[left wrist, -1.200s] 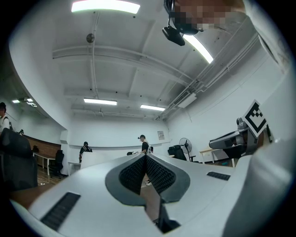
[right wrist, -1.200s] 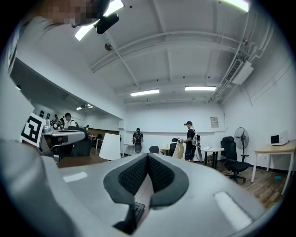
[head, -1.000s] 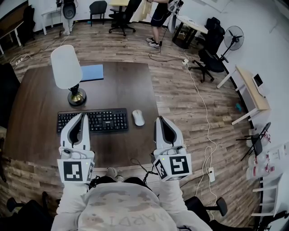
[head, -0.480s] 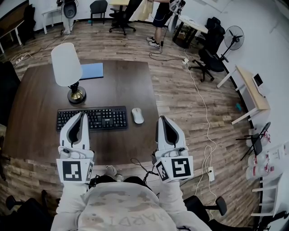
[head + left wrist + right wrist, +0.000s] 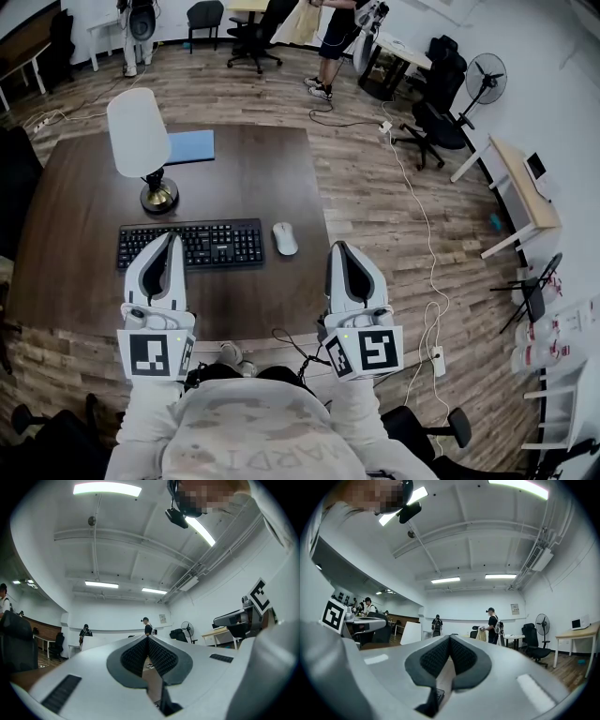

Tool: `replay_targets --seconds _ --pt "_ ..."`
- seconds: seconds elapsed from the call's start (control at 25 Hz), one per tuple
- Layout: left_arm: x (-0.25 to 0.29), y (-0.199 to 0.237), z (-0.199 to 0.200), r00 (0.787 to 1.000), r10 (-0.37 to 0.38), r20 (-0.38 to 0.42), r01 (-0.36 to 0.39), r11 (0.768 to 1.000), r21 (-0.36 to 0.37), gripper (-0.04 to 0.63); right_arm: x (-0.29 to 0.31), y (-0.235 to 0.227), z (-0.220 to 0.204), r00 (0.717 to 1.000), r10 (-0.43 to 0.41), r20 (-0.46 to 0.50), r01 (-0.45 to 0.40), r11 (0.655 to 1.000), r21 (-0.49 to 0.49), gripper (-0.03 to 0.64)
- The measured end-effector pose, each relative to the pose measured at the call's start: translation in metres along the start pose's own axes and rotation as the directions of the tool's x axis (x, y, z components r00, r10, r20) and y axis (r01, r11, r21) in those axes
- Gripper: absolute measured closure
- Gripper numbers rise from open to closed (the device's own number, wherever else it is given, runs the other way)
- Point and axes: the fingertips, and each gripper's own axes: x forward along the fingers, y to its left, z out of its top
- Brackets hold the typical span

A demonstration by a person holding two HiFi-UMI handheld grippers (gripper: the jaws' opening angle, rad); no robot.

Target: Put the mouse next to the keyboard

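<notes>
White oval computer mouse [image 5: 285,239] lay on the dark brown wooden tabletop [image 5: 253,178], just beside the right end of the black rectangular keyboard [image 5: 190,246], with a narrow gap between the two. The keyboard lay parallel to the near edge of the tabletop. Behind its left part stood a table lamp [image 5: 142,141] with a white shade and a round brass-coloured base. Further back lay a flat blue sheet [image 5: 190,148].

My left hand-held gripper [image 5: 170,241] pointed away from me, and in the head view its tips came over the left part of the keyboard. I could not tell whether they touched the keys. In the left gripper view its two black ribbed pads [image 5: 136,656] met at the tips, so the jaws were closed and held nothing. My right hand-held gripper [image 5: 341,249] was to the right of the mouse, apart from it, near the right edge of the tabletop. In the right gripper view its pads [image 5: 461,656] were pressed together too, with nothing between them.

Around the tabletop was a wooden plank floor [image 5: 375,187] with a white cable [image 5: 424,234] on it. At the far side of the room a person [image 5: 333,37] stood near black office chairs [image 5: 441,112] and a standing fan [image 5: 485,77].
</notes>
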Motion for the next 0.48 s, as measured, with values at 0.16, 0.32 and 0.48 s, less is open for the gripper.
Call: replay_targets --seconds 0.16,0.32,0.48 --pt "-0.0019 -0.0015 0.0017 1.0 -0.001 0.002 0.001 1.0 0.002 0.589 -0.0024 0.0004 0.0015 1.0 0.0 0.003 0.0 1.0 0.002 0.607" --pt "-0.0015 -0.0019 0.0032 1.0 -0.001 0.006 0.001 1.0 0.002 0.589 -0.0026 -0.0007 0.0033 1.0 -0.002 0.008 0.002 1.0 0.004 0.607" --pt "-0.002 -0.0006 0.0024 1.0 -0.001 0.007 0.001 1.0 0.004 0.589 -0.0019 0.0009 0.0029 1.0 -0.002 0.012 0.002 1.0 0.004 0.607"
